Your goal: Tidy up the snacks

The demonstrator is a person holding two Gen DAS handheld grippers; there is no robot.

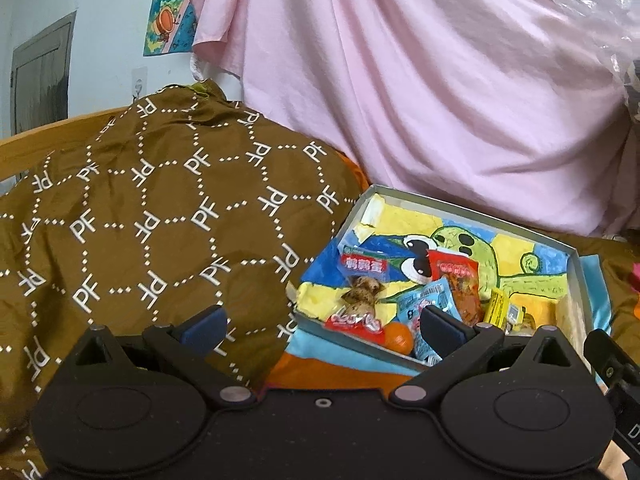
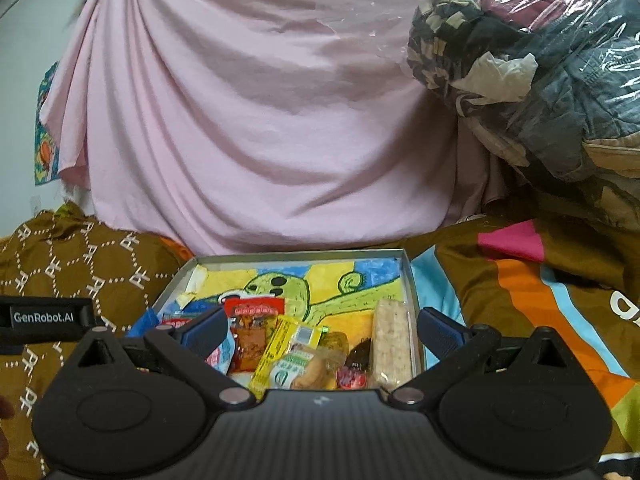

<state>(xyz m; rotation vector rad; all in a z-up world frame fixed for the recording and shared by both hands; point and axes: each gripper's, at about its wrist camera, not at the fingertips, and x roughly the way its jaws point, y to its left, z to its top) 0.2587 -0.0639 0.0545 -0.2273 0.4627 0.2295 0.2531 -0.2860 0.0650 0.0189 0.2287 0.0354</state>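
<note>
In the left wrist view, the left gripper (image 1: 322,330) is hanging with its jaws spread wide and nothing between them, over the brown quilted cover printed with white letters (image 1: 160,208). The shallow grey cardboard box lined with a green cartoon drawing (image 1: 460,208) is lying ahead and to the right of these jaws. Inside it, a clear packet of speckled eggs with a red label (image 1: 362,280), a red chilli-snack packet (image 1: 460,284), a light blue wrapper (image 1: 430,304) and a small orange ball (image 1: 398,338) are crowding the near edge.

In the right wrist view, the right gripper (image 2: 320,330) is also gaping wide and empty, pointing straight into the same box (image 2: 410,280). A long pale rice-cracker bar in clear wrap (image 2: 392,344) is lying beside the right-hand wall, its long axis running away from the camera; a yellow sachet (image 2: 276,348) is sitting near the middle. The right hand looks nearer and better lined up for the next pick.
</note>
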